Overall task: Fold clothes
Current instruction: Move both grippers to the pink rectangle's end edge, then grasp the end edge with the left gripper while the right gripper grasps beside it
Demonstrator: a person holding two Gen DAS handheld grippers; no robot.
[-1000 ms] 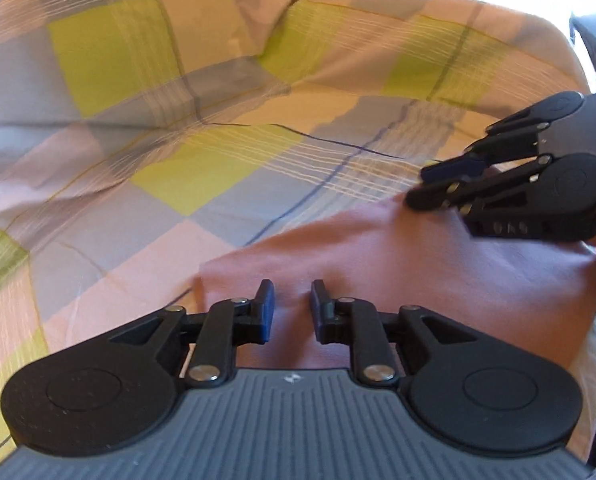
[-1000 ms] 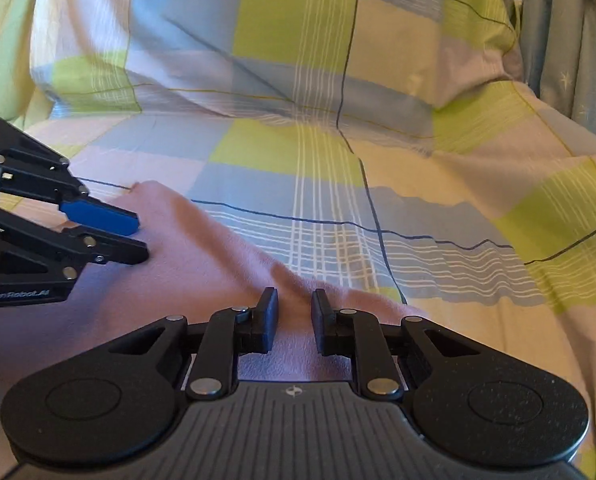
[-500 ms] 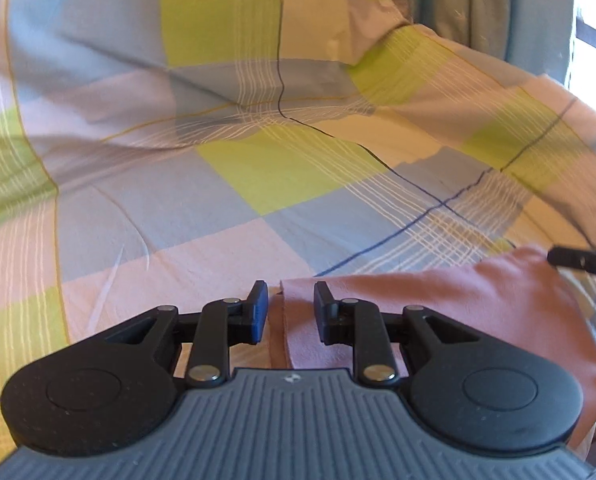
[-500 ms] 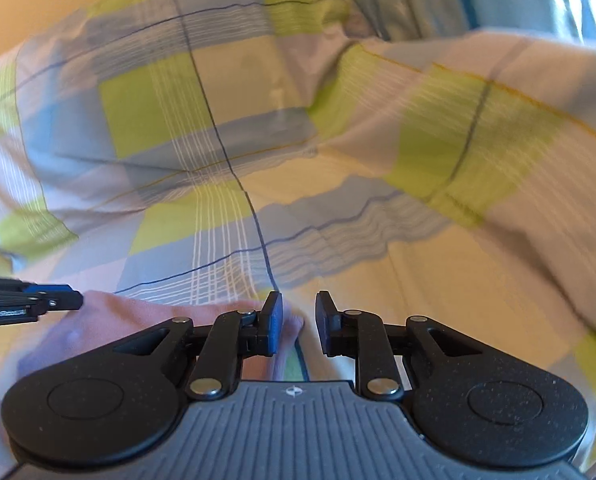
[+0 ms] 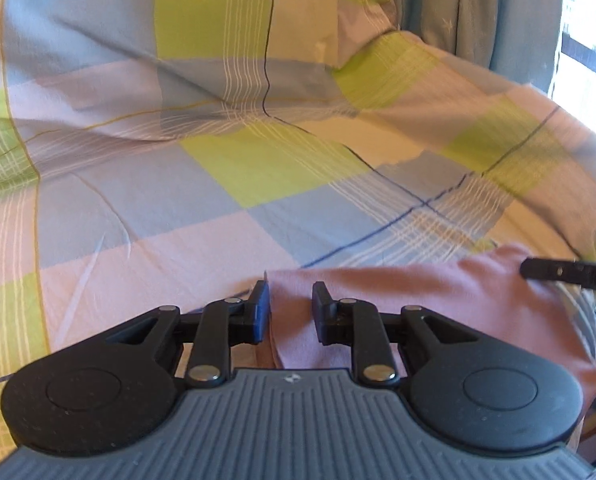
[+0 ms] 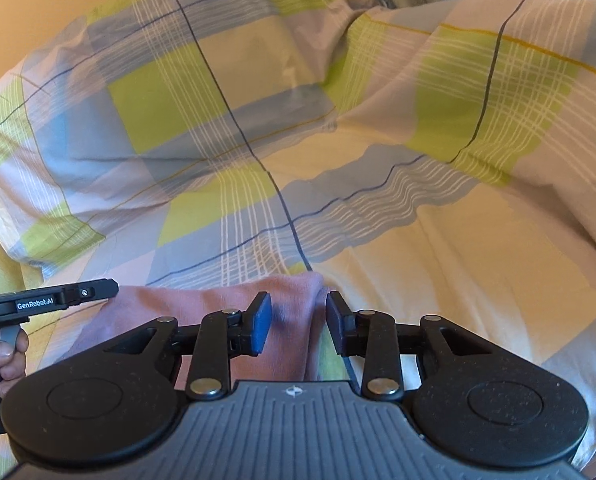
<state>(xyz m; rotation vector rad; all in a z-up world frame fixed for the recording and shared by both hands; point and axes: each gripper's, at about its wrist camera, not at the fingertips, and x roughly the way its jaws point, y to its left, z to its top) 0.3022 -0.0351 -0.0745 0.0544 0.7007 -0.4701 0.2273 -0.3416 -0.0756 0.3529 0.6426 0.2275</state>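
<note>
Black tongs (image 6: 298,322) with blue-faced pads (image 6: 261,326), ribbed grey housing, silver pivot screws, white "GenRobot.AI" lettering.

**Two wrist views, low over the bed**

Left wrist: mounted behind the left gripper (image 5: 291,312), angled down, close over the checked bedspread (image 5: 218,168). Right wrist: likewise behind the right gripper (image 6: 298,322). Shared: pink cloth (image 5: 417,292) at 6 o'clock in both; opposite gripper at 3 and 9 o'clock respectively.
</note>
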